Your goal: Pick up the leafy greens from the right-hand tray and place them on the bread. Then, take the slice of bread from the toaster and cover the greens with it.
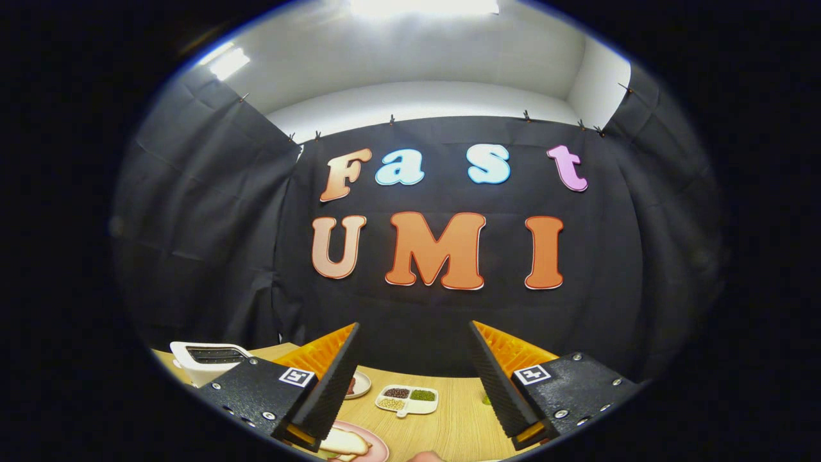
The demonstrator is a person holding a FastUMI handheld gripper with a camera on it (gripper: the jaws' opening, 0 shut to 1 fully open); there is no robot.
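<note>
White toaster [208, 359] left, gripper [414, 378] fingers apart, bread [344, 441] perhaps below

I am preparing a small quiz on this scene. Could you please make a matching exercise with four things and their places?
Things:
1. toaster
2. divided dish
3. bread on the pink plate
4. gripper

Places or states:
A. on the table between the two fingers, further back
B. open, holding nothing
C. beyond the left finger, at the table's far left
D. low, beside the left finger's base, nearest the camera

Pairs: 1-C, 2-A, 3-D, 4-B
</note>
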